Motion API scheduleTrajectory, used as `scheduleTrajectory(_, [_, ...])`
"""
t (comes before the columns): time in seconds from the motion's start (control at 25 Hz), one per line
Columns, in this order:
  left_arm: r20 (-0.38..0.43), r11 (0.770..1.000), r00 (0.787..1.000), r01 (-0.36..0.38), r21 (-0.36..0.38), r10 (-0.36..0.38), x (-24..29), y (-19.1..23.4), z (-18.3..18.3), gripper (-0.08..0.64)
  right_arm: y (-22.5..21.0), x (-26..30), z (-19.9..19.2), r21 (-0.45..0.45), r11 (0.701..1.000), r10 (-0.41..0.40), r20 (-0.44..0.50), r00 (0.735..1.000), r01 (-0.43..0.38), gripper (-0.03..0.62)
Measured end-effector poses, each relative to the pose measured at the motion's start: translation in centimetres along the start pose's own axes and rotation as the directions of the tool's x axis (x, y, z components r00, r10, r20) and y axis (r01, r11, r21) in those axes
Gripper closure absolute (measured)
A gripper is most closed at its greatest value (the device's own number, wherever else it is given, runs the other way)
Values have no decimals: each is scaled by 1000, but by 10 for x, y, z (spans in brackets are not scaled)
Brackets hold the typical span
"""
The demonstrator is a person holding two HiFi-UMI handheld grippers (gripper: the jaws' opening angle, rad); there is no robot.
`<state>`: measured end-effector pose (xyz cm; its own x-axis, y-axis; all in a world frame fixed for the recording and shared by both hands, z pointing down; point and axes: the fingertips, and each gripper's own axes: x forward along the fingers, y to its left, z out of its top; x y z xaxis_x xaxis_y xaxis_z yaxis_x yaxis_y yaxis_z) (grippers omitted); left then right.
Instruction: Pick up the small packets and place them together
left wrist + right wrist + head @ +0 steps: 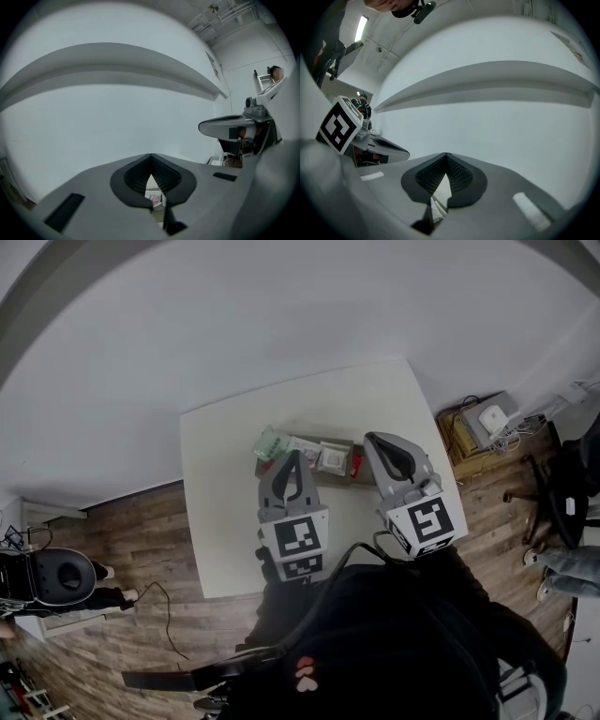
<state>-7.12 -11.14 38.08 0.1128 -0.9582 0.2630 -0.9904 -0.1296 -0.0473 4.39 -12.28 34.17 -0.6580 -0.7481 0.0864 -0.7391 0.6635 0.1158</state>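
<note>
Several small packets lie in a row on the white table (225, 521): a green packet (271, 442) at the left, white packets (331, 457) in the middle and a red one (356, 463) at the right. My left gripper (292, 455) hovers over the row's left half, shut and holding nothing. My right gripper (372, 439) hangs just right of the red packet, also shut and holding nothing. In the left gripper view the left gripper (151, 157) has its tips together, and a pink-printed packet (155, 200) shows below them. In the right gripper view the right gripper (446, 155) is shut over a white packet (437, 209).
The table's far edge stands close to a plain white wall. A low cabinet (464, 451) with a white device (493, 418) and cables stands at the right, with an office chair (562, 493) beside it. A black round stool (58, 576) sits on the wooden floor at the left.
</note>
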Motion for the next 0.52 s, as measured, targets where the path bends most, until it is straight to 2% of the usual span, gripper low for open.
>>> scheduleTrajectory(0.52, [2,1000,1000,-14,-5,14,5,6,-2,561,-3,4,7,-21,1000,-6,33,999,6,592])
